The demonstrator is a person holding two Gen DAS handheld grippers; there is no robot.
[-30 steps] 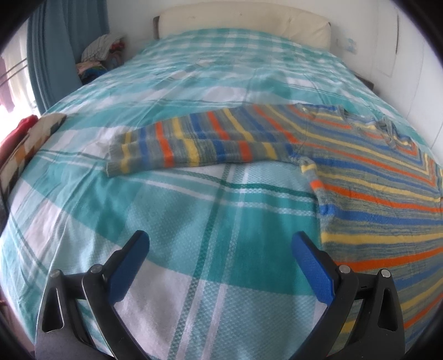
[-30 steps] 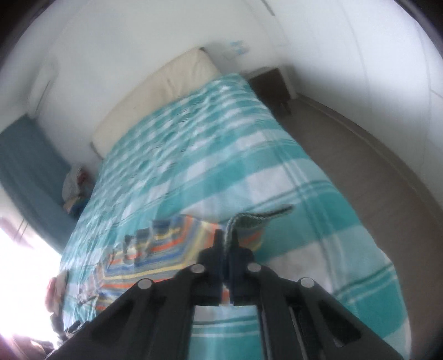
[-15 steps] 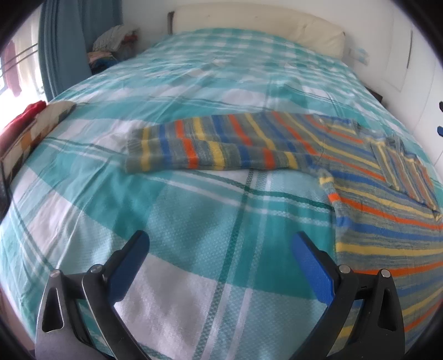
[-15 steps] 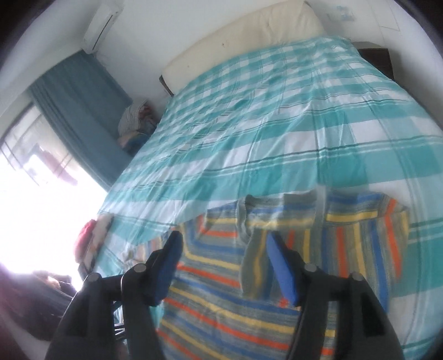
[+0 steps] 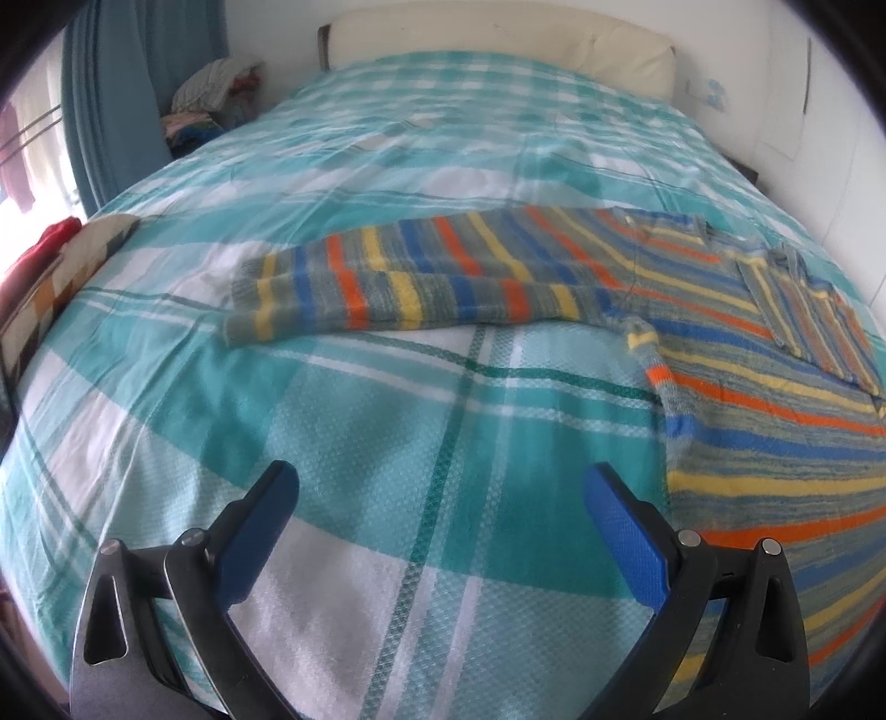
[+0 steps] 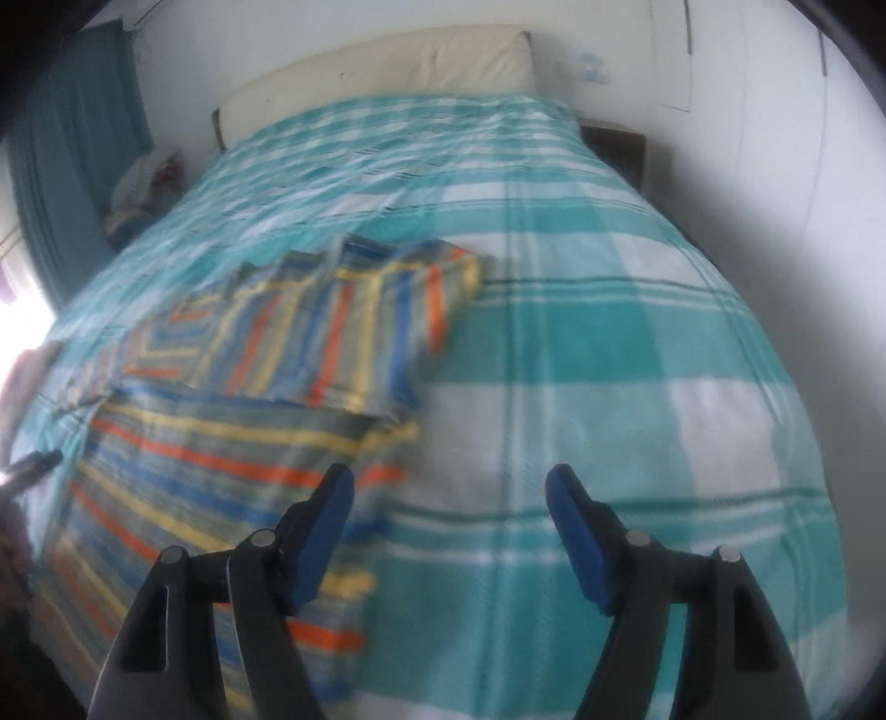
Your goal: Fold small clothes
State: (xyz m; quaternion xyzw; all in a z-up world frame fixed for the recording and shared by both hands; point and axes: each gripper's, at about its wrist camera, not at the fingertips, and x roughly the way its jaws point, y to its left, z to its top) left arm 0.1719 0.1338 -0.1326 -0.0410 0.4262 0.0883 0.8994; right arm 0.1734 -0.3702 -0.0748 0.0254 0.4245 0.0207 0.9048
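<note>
A small striped sweater (image 5: 747, 421) in blue, orange, yellow and grey lies flat on the teal plaid bedspread (image 5: 387, 443). Its one sleeve (image 5: 415, 282) stretches out to the left. The other sleeve (image 6: 360, 327) lies folded over the sweater's body (image 6: 183, 459). My left gripper (image 5: 440, 487) hovers open over bare bedspread, left of the sweater's hem and nearer than the spread sleeve. My right gripper (image 6: 448, 487) hangs over the sweater's right edge, its jaws opening, with nothing between them. The right wrist view is blurred.
A cream headboard cushion (image 5: 498, 33) ends the bed at the far side. Teal curtains (image 5: 105, 111) and a pile of clothes (image 5: 210, 105) stand at the far left. A patterned cushion (image 5: 61, 277) lies at the bed's left edge. A dark nightstand (image 6: 614, 149) sits far right.
My right gripper let go of the sleeve, which now lies folded over the sweater's body, then opened and dropped lower toward the bed. The left gripper stayed about where it was.
</note>
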